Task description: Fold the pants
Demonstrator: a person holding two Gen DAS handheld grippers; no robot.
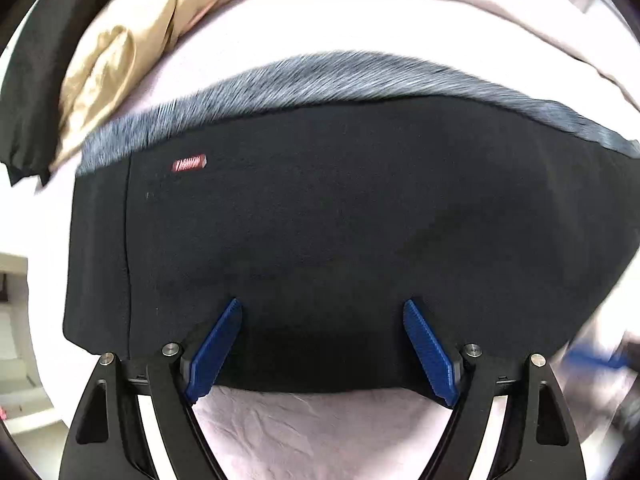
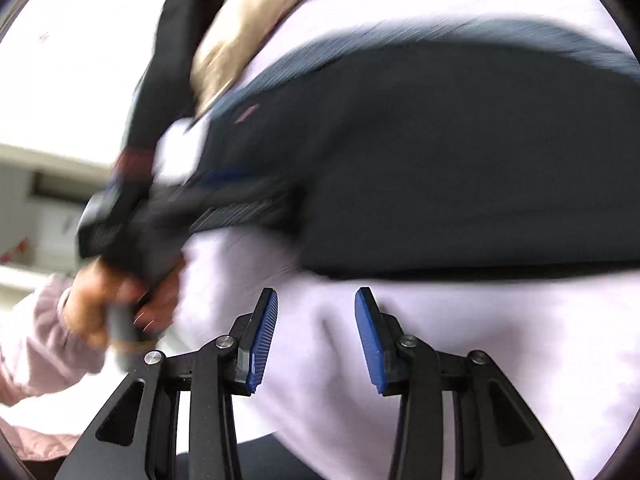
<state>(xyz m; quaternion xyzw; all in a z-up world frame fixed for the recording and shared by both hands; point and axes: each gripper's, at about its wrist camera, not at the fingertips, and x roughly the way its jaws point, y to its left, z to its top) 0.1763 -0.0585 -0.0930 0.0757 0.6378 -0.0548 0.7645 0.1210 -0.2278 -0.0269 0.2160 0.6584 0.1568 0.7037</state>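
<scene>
The black pants (image 1: 320,232) lie folded into a wide block on the pale pink sheet (image 1: 312,420). A grey fuzzy lining (image 1: 320,76) shows along their far edge and a small red label (image 1: 189,164) sits near the left. My left gripper (image 1: 322,312) is open, its blue pads over the pants' near edge, holding nothing. In the right wrist view the pants (image 2: 460,160) are blurred. My right gripper (image 2: 316,300) is open and empty above the sheet, just short of the pants' near edge. The left gripper (image 2: 168,208) and the hand holding it appear blurred at the left.
A tan garment (image 1: 120,64) and a black garment (image 1: 36,80) lie at the far left of the bed. The same tan garment (image 2: 240,28) shows in the right wrist view. White furniture (image 1: 12,320) stands beyond the bed's left edge.
</scene>
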